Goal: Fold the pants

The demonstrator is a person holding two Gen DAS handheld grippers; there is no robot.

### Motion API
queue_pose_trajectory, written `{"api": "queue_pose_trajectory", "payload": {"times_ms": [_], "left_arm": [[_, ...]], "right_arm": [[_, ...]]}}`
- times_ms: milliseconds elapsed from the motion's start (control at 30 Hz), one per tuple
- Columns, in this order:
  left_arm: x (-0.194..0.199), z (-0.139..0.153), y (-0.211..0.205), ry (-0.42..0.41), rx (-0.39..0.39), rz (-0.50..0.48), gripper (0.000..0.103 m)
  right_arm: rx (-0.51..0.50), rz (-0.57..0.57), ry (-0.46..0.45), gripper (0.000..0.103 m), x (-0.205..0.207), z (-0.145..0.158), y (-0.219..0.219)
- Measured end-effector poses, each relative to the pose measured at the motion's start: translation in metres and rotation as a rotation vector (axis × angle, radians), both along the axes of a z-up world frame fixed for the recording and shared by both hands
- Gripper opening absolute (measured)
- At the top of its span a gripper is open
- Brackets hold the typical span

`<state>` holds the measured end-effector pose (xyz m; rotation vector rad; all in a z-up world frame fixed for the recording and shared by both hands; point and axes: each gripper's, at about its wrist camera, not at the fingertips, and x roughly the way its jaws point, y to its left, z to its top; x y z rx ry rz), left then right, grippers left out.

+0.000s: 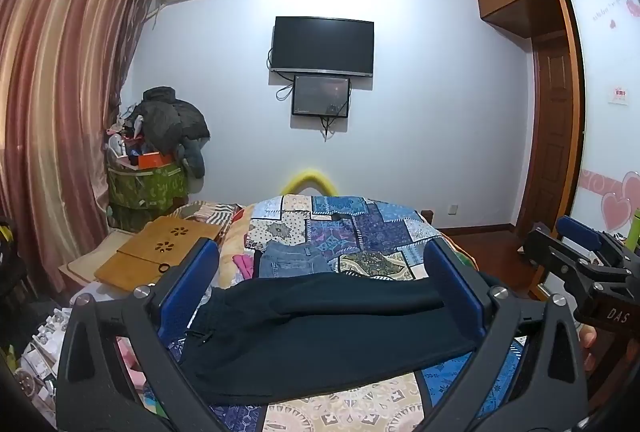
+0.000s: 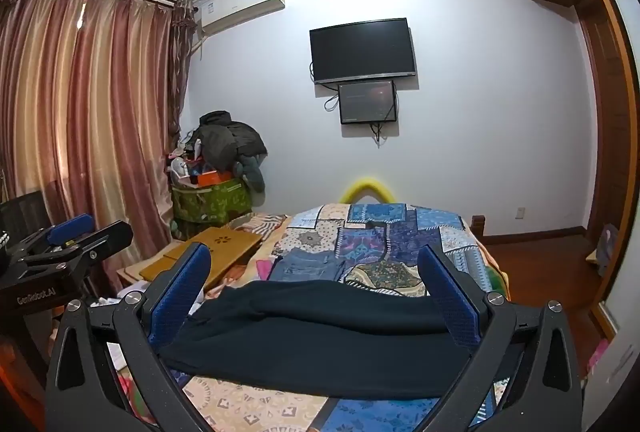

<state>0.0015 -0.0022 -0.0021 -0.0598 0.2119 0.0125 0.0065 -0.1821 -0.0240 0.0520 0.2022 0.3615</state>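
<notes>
Dark navy pants (image 1: pixel 320 328) lie flat across the near part of a patchwork-quilted bed (image 1: pixel 344 228), folded lengthwise, with the waist at the left. They also show in the right wrist view (image 2: pixel 320 340). My left gripper (image 1: pixel 320 260) is open and empty, its blue pads (image 1: pixel 192 280) wide apart above the pants. My right gripper (image 2: pixel 316 264) is open and empty too, held over the pants. The right gripper shows at the right edge of the left wrist view (image 1: pixel 576 256), and the left gripper shows at the left of the right wrist view (image 2: pixel 76 232).
Folded blue jeans (image 1: pixel 292 262) lie on the quilt just beyond the pants. A wooden lap tray (image 1: pixel 160 252) rests on the bed's left side. A green bin piled with clothes (image 1: pixel 152 184) stands by the curtains. A wardrobe (image 1: pixel 560 112) stands at right.
</notes>
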Motion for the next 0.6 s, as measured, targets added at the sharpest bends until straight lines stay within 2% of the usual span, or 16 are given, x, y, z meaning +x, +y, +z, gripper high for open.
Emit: {"api": "queue_pose_trajectory", "payload": {"times_ms": [600], "left_arm": [[-0.005, 0.007, -0.003, -0.002, -0.006, -0.005, 0.103]], "right_arm": [[0.003, -0.009, -0.001, 0.103, 0.0, -0.001, -0.003]]}}
